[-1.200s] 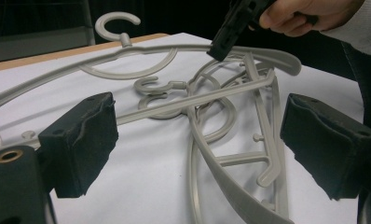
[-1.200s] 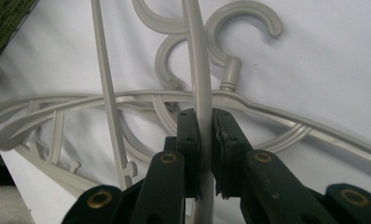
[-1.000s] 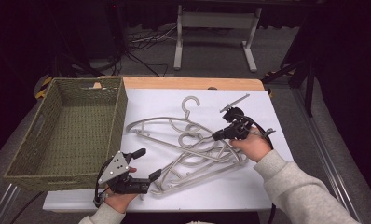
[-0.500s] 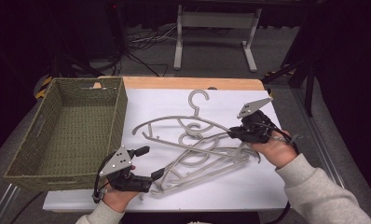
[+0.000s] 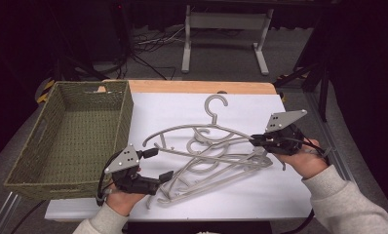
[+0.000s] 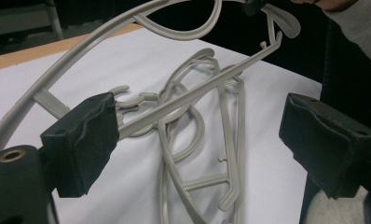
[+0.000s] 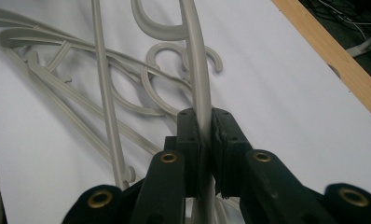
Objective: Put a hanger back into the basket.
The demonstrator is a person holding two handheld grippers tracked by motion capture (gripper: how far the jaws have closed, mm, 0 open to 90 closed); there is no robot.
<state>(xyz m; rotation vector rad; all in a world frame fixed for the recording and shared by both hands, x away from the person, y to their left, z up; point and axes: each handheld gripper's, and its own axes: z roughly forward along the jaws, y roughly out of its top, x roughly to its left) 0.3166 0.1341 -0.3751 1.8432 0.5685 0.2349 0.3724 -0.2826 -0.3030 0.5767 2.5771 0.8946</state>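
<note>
- Several grey plastic hangers (image 5: 202,161) lie tangled in a heap on the white tabletop (image 5: 299,195), to the right of the woven basket (image 5: 65,141), and one of them is what we have in hand.
- We judge that top hanger (image 7: 195,60) light and fairly stiff, with some spring along its thin arm; smooth plastic like this may slide in a loose pinch.
- Hooks and notches are interlaced across the heap, so we expect a lifted hanger to snag its neighbours and drag them along.
- Our right gripper (image 7: 203,130) is pressed together on the arched arm of the top hanger near its right-hand end, the bar running straight up between the pads.
- Holding so far out on one arm leaves the rest of the hanger free to swing, so a second hold nearer the hook or on the opposite arm would steady it, in our judgement.
- Our left gripper (image 6: 197,135) stands spread wide at the near left of the heap, holding nothing; a straight bar passes just beside its left pad (image 6: 88,135), and we cannot tell whether it touches.
- Nothing lies in the basket.
</note>
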